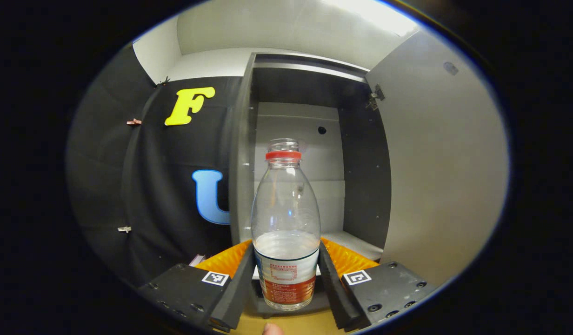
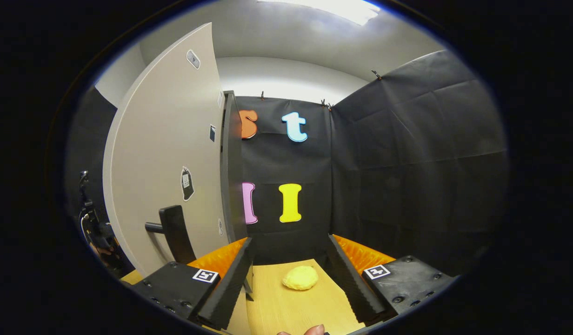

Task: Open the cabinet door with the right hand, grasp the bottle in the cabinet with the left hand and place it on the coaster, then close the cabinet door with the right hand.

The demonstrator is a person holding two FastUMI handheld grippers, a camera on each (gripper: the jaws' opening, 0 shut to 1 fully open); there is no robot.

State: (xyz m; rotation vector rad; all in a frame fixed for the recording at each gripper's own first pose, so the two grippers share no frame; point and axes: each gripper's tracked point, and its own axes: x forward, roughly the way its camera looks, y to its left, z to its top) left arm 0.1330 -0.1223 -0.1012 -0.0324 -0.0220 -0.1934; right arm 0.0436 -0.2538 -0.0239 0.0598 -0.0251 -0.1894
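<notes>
While carrying the bottle towards the coaster, judged to be the step in hand, start from the grip itself. Bottom centre of the left gripper view: left gripper (image 1: 285, 246) clenched on the bottle (image 1: 285, 218), both fingers (image 1: 242, 274) pressed against the label band low on the body, red-ringed neck upright in mid-frame. Squeeze firmly but without crushing: thin clear plastic, mostly empty by the look of it, so likely to dent or slip. Hold it vertical throughout; low grip, tall free top, easy to tip. Base just above a strip of wooden table (image 1: 249, 325) at the bottom edge, close to the dark front lip of the cabinet (image 1: 296, 125); impossible to tell whether lifted clear or resting there. Draw straight back before turning, minding the open cabinet door (image 1: 435, 163) along the right side of the frame.

Bottom centre of the right gripper view: right gripper (image 2: 290, 242) released, nothing between its fingers, hovering over the table. Just beyond, lower middle of the frame: a small yellow rounded pad (image 2: 300, 278), probably the coaster, lying alone on the wood. Lower the bottle squarely onto it, base flat, and loosen the fingers only once settled.

Farther off, left half of that frame: the door again, swung wide, its dark handle (image 2: 172, 232) at lower left, near the right gripper. Leave the door alone until the left arm is out of the swing path, then push it shut.
</notes>
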